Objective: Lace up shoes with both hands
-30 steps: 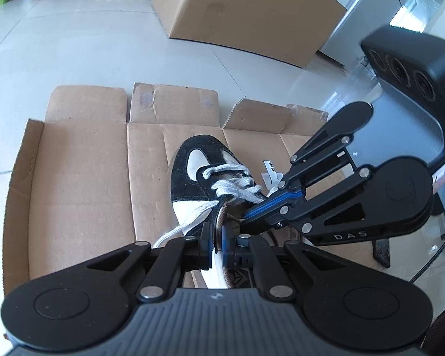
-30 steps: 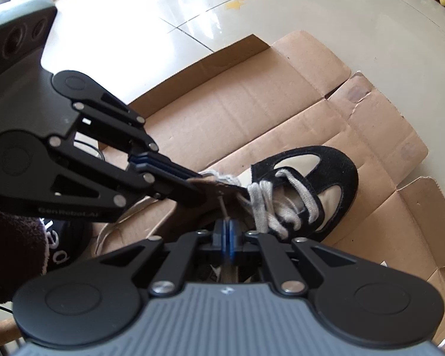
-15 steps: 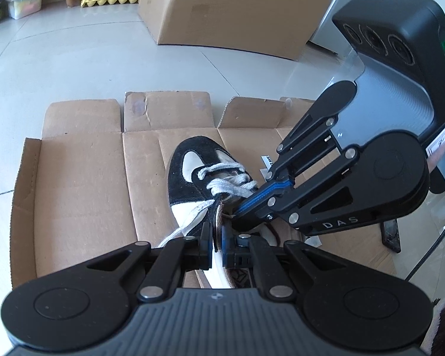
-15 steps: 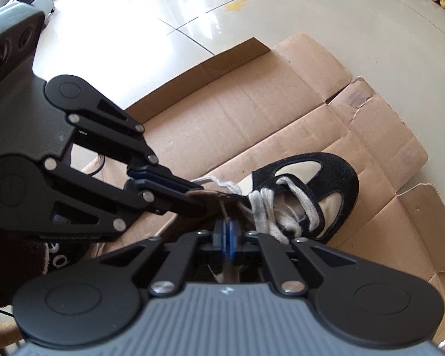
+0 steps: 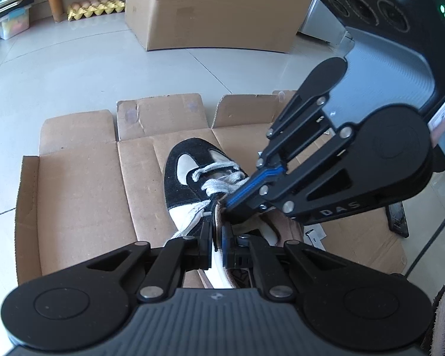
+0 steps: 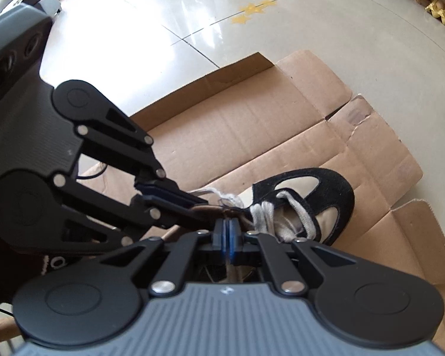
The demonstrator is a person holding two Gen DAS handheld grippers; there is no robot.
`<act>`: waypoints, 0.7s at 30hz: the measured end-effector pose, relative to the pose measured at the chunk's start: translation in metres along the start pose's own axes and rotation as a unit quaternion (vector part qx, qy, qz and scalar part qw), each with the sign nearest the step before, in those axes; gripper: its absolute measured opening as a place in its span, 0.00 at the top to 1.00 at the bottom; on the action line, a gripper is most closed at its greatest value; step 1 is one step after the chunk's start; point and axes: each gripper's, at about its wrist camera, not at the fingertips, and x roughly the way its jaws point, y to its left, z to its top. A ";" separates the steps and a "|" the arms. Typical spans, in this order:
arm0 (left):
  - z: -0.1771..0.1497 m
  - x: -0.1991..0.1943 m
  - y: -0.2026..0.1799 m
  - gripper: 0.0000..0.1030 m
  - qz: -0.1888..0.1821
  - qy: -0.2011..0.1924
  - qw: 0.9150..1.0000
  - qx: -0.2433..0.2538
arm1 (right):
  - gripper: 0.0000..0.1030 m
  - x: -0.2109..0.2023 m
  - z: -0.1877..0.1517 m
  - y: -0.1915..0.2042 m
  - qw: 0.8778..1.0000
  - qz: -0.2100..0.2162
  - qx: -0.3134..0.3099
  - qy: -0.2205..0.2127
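Your right claw has swung in tighter over the shoe's tongue, while the shoe has kept its place on the flattened cardboard.

Compared with a second ago, the right claw (image 5: 227, 204) now crowds the shoe (image 5: 190, 178) from its right side, pressed together on what looks like a lace end, though you can't see the tip clearly. Your left claw (image 5: 217, 234) is nearly closed, pinching the shoe's eyelet flap just behind the laced rows. That suggests you're set to thread the next eyelet. The shoe sits mid-cardboard (image 5: 83, 195), toe pointing away from you. There is open room left of the shoe and beyond its toe; the two claws almost touch above the tongue.
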 end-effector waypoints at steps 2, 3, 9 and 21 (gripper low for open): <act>0.003 -0.002 0.007 0.92 -0.014 0.007 1.000 -0.025 | 0.98 0.001 0.001 0.001 1.000 -0.001 -0.006 -0.002; 0.004 -0.005 0.014 0.89 -0.029 0.009 0.998 -0.053 | 0.98 0.001 0.001 0.000 1.000 0.000 -0.007 -0.002; -0.001 -0.006 0.063 0.82 -0.102 0.011 0.963 -0.247 | 0.98 0.001 -0.001 -0.003 1.000 0.002 -0.002 -0.002; -0.022 0.027 0.102 0.99 -0.173 0.007 0.865 -0.471 | 0.97 0.001 0.000 -0.003 1.000 0.001 -0.004 0.000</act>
